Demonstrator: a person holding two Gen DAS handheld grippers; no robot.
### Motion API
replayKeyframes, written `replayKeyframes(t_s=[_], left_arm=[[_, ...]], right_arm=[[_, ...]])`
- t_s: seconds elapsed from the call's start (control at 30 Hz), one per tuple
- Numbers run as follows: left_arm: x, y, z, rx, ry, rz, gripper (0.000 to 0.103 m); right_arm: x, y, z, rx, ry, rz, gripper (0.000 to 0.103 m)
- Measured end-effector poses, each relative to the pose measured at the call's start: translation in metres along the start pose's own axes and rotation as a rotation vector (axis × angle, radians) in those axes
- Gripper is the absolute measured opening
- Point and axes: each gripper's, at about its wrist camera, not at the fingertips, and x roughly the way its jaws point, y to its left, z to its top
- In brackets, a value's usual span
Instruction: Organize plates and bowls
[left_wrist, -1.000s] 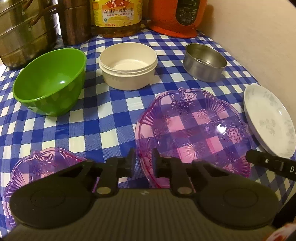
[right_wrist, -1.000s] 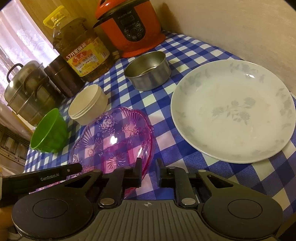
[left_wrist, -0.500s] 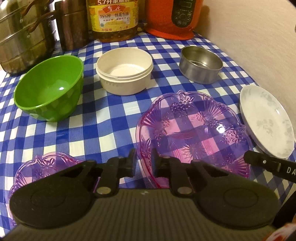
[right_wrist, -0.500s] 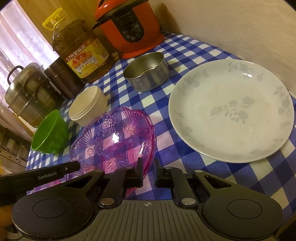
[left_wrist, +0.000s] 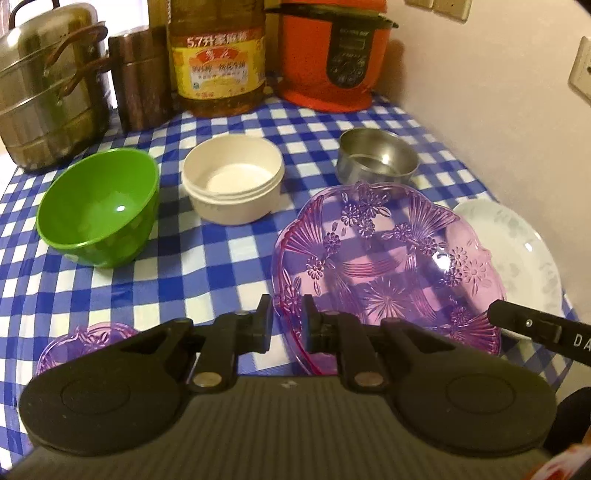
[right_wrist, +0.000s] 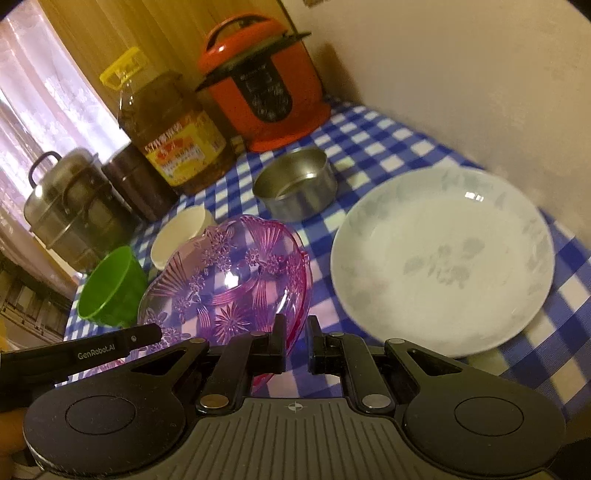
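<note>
Purple and see-through, the large plastic fruit dish (left_wrist: 388, 273) now hangs tilted above the checked tablecloth (left_wrist: 207, 280); half a second ago it sat lower and flatter. The left gripper (left_wrist: 287, 321) is pinched narrow on its near-left rim and the right gripper (right_wrist: 296, 345) on its near-right rim, so both carry it together. I judge this the lift stage of stacking it with its smaller twin, the small purple dish (left_wrist: 85, 339), which lies at the near left edge of the table, partly hidden behind the left gripper.

The raised dish's far rim passes in front of the steel bowl (left_wrist: 376, 160) in the left view, and its right side overlaps the white flowered plate (right_wrist: 443, 258); whether it clears them I cannot tell. To the left, the green bowl (left_wrist: 99, 206) and the cream bowls (left_wrist: 232, 184) leave an open stretch of cloth between them and the small dish, the likeliest lane for carrying. The wall closes off the right side.
</note>
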Motion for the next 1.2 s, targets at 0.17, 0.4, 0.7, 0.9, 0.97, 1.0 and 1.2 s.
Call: replayKeyframes(t_s=[0.17, 0.4, 0.7, 0.9, 0.97, 1.0, 1.2], left_arm=[[-0.005, -0.018, 0.006, 0.006, -0.017, -0.020, 0.014], [-0.002, -0.051, 0.015, 0.015, -0.033, -0.058, 0.014], [0.014, -0.096, 0.020, 0.041, -0.023, -0.113, 0.014], [0.024, -0.116, 0.022, 0.051, -0.012, -0.137, 0.013], [0.027, -0.121, 0.023, 0.055, -0.008, -0.144, 0.013], [0.029, -0.123, 0.023, 0.057, -0.005, -0.146, 0.013], [0.038, -0.135, 0.021, 0.064, 0.012, -0.152, 0.013]], right_arm=[[-0.014, -0.007, 0.009, 0.001, -0.031, -0.016, 0.010], [-0.030, -0.030, 0.023, 0.007, -0.068, -0.050, 0.010], [-0.044, -0.071, 0.035, 0.046, -0.079, -0.107, 0.010], [-0.047, -0.092, 0.040, 0.069, -0.072, -0.131, 0.010], [-0.048, -0.098, 0.041, 0.074, -0.074, -0.136, 0.010], [-0.048, -0.101, 0.042, 0.074, -0.075, -0.138, 0.010], [-0.045, -0.114, 0.041, 0.082, -0.063, -0.150, 0.010]])
